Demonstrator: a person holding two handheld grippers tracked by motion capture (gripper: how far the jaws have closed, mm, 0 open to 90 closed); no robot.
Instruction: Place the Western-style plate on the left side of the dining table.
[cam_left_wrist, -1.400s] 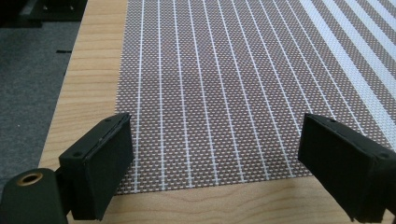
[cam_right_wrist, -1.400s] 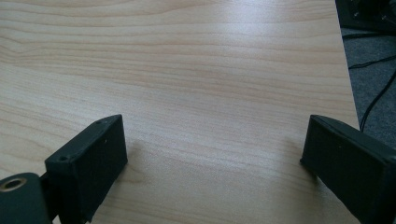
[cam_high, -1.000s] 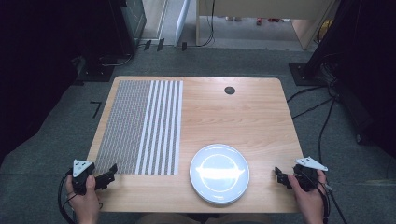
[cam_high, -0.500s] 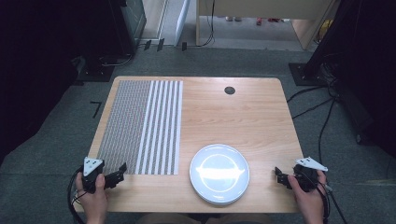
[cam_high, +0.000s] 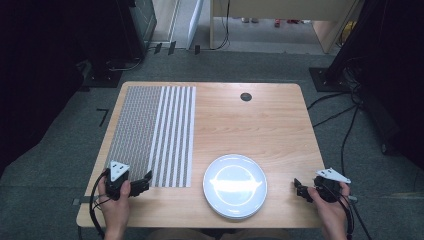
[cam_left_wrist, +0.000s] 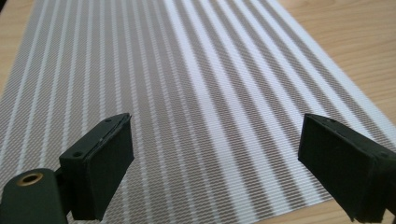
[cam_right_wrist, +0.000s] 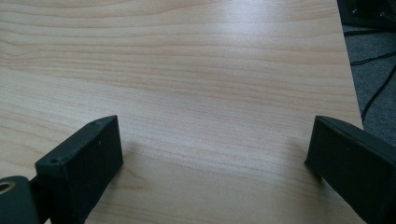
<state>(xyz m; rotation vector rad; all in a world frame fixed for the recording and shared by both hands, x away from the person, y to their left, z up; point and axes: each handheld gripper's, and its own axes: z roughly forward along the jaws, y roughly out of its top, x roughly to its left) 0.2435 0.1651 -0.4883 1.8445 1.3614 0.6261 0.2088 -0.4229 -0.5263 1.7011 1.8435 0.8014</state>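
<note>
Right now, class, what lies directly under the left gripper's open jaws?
Under the left gripper lies the near edge of the striped placemat, flat on the wooden table. The tabletop beneath the mat is covered and cannot be seen.

Striped grey-and-white placemat (cam_high: 152, 135) lies flat on table's left

The desk (cam_high: 260, 125) is pale wood with a smooth, faintly shiny finish and a fine grain. On its left part lies a placemat (cam_left_wrist: 187, 93) of coarse woven mesh, matt, in grey and white stripes; just right of it the plate (cam_high: 235, 186) looks like glazed white ceramic, glossy. The jaws of both grippers are matt black plastic.
</note>
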